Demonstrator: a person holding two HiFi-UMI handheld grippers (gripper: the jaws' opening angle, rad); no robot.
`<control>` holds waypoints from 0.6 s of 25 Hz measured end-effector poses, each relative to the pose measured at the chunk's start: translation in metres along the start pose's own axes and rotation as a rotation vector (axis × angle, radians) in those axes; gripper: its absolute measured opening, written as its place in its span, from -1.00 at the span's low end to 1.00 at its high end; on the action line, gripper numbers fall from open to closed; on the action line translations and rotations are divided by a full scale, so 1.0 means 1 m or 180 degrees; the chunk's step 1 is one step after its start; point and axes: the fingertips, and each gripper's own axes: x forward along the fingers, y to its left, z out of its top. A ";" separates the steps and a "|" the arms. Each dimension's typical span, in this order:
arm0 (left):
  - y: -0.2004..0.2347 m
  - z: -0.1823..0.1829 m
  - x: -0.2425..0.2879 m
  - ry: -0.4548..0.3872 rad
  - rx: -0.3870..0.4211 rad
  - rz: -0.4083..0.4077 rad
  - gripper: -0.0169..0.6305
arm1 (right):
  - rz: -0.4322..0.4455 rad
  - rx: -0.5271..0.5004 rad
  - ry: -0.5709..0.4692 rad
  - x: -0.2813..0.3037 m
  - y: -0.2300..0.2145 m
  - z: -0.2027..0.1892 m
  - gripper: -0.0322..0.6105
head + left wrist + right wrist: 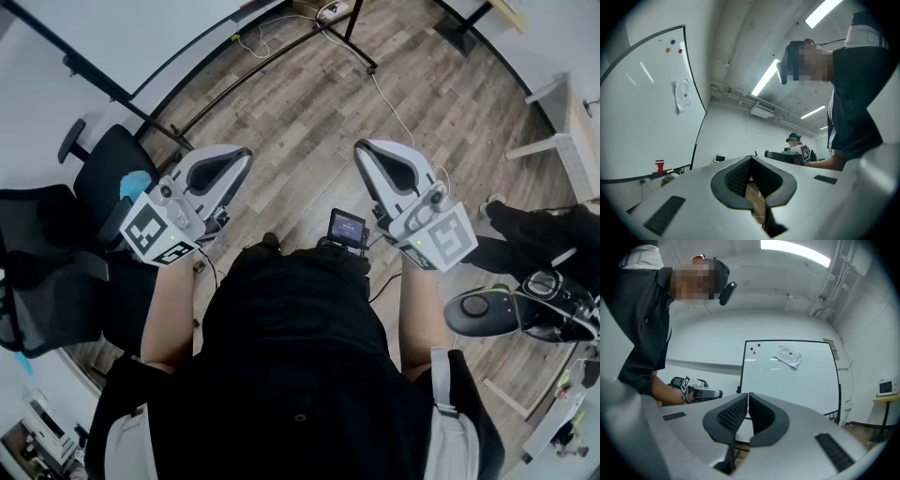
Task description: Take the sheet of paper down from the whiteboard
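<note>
The job has not begun: the sheet of paper point(788, 356) hangs on the whiteboard point(797, 385), far off. The left claw point(751, 159) and right claw point(748, 395) are closed and empty

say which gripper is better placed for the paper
Probably the right gripper: the sheet of paper sits nearly straight ahead above its shut jaws; the left gripper sees it far off sideways.

White sheet of paper point(788, 357), white whiteboard point(787, 380)
My left tongs point(751, 159) and right tongs point(748, 395): grey, black pads point(733, 413); green magnet point(791, 353).
</note>
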 end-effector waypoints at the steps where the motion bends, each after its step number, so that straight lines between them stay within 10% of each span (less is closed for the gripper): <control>1: 0.005 -0.001 -0.009 0.0014 -0.0020 0.0033 -0.91 | -0.0008 0.0037 -0.0002 0.006 0.003 -0.001 -0.84; 15: 0.089 -0.013 -0.041 0.0132 -0.0183 0.0107 -0.92 | -0.0437 0.0078 0.0140 0.053 -0.004 -0.018 -0.83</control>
